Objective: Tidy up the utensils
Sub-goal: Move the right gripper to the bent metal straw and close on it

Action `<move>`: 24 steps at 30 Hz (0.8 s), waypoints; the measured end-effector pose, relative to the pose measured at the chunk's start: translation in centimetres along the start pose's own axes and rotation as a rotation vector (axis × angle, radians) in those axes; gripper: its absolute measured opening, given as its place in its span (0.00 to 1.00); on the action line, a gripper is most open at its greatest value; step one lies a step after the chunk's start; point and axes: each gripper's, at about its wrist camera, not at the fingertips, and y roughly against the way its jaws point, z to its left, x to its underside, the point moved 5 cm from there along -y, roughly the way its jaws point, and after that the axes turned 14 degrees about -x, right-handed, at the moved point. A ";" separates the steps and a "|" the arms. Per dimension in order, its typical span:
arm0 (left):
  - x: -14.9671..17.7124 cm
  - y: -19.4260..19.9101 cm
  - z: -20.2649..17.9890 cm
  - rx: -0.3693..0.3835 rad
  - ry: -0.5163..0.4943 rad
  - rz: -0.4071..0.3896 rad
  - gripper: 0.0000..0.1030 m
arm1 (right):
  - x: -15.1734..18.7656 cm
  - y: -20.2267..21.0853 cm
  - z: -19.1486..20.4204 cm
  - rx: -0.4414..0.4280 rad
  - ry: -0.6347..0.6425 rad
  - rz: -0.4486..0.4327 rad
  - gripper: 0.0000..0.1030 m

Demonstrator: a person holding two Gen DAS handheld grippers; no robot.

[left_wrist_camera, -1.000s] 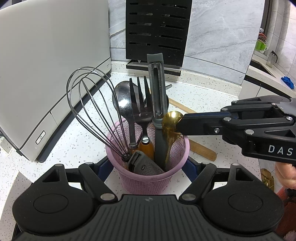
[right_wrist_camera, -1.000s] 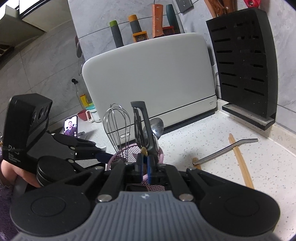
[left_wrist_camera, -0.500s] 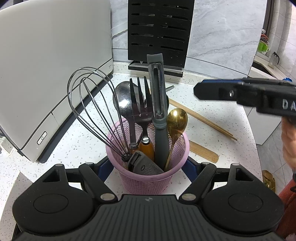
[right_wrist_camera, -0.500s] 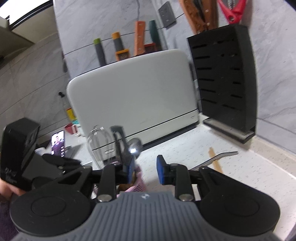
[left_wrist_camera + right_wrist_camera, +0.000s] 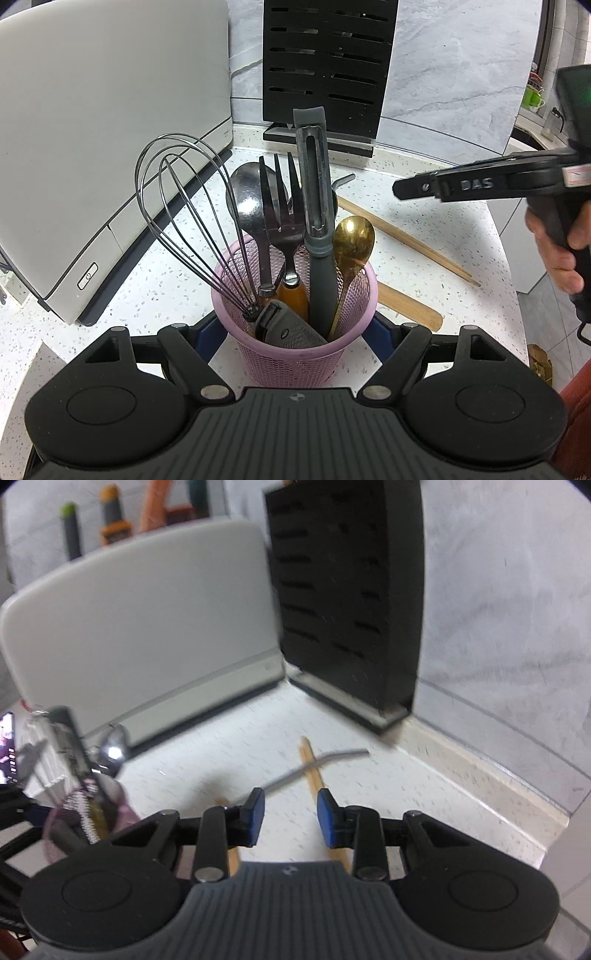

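The gold spoon, pinched by the right gripper a second ago, now stands in the pink basket; those fingers are opening, empty, swung toward the chopsticks on open desk. The left gripper fingers clamp the basket.

The left gripper holds wide and tilted down, while the empty right gripper is opening.
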 end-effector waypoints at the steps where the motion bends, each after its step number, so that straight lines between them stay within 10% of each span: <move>1: 0.0 0.0 0.0 0.000 0.000 0.000 0.88 | 0.0 -0.4 -0.3 0.003 -0.008 0.017 0.30; 24: -0.1 0.0 0.1 0.000 0.004 0.000 0.88 | -2.1 -9.9 -1.5 0.044 -0.366 0.091 0.29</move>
